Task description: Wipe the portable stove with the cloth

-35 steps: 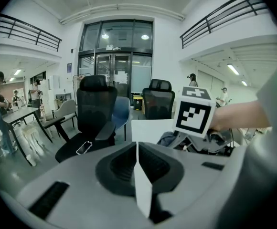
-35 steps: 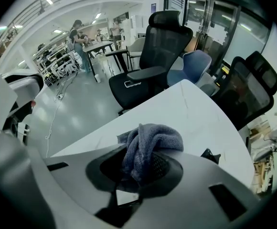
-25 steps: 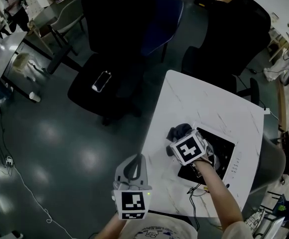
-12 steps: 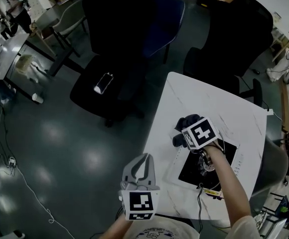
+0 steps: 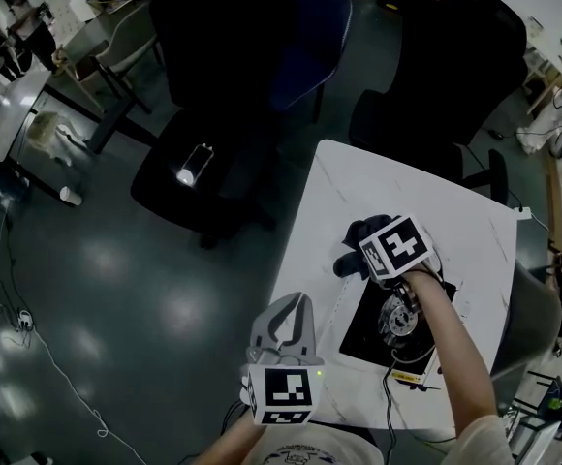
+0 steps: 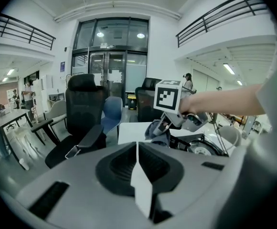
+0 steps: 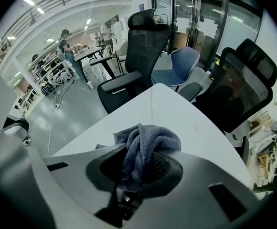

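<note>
- Right gripper (image 5: pixel 366 253) is clenched on the cloth (image 7: pixel 145 147), a dark, nubbly bundle bunched up between its jaws and spilling over them.
- Seen from the head view, the cloth hangs off the gripper's front, over the white marbled tabletop (image 5: pixel 426 201) just beside the far left corner of the portable stove (image 5: pixel 370 325); whether it touches the surface cannot be told.
- That stove has a black top in a pale frame, with a round silvery ring on it, and lies right under the person's right forearm.
- Left gripper (image 5: pixel 293 308) is closed with nothing in it, jaws meeting in a thin seam; it is held off the tabletop's near left edge, apart from the stove.
- Each gripper's cube bears a black-and-white square marker.
- On the stove's near edge sits a small yellowish label (image 5: pixel 412 377), too small to read.
</note>
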`<state>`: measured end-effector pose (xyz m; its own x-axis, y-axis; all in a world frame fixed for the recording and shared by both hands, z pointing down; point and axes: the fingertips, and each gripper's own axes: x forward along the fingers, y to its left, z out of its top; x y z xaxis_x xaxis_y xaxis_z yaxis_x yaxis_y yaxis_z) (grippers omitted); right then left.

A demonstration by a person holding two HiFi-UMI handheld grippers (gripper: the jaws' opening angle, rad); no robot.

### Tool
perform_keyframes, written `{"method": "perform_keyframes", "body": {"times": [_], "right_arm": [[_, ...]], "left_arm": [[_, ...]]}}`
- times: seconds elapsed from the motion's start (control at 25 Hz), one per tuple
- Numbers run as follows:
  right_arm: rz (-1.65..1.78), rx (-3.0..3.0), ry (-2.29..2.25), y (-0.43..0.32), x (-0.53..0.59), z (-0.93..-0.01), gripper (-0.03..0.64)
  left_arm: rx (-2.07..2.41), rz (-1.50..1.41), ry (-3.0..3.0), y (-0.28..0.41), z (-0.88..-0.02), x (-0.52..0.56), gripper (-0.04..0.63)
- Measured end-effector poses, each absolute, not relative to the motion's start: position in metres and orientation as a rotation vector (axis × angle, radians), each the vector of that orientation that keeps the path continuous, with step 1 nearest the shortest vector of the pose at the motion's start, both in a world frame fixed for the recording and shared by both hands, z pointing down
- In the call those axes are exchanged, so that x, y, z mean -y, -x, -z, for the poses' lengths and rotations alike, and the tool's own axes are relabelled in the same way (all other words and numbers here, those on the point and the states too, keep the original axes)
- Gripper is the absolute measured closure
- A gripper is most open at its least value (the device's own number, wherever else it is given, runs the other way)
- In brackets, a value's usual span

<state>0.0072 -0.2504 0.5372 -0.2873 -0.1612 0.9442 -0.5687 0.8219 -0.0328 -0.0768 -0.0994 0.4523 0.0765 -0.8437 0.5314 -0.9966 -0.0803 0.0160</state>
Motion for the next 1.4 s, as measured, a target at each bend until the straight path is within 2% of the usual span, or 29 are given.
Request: {"method": "perform_keyframes", "body": {"times": [0.52, 1.4], "right_arm": [[-0.504, 1.875, -0.611, -0.033, 0.276, -0.535, 0.540], [-0.538, 1.776, -0.724, -0.144, 0.283, -0.545, 0.540]], "left_arm": [[1.807, -0.560, -2.024, 0.053, -0.448, 0.126, 0.573], [1.734, -0.629, -2.150, -0.006, -0.437, 0.150, 0.573]]}}
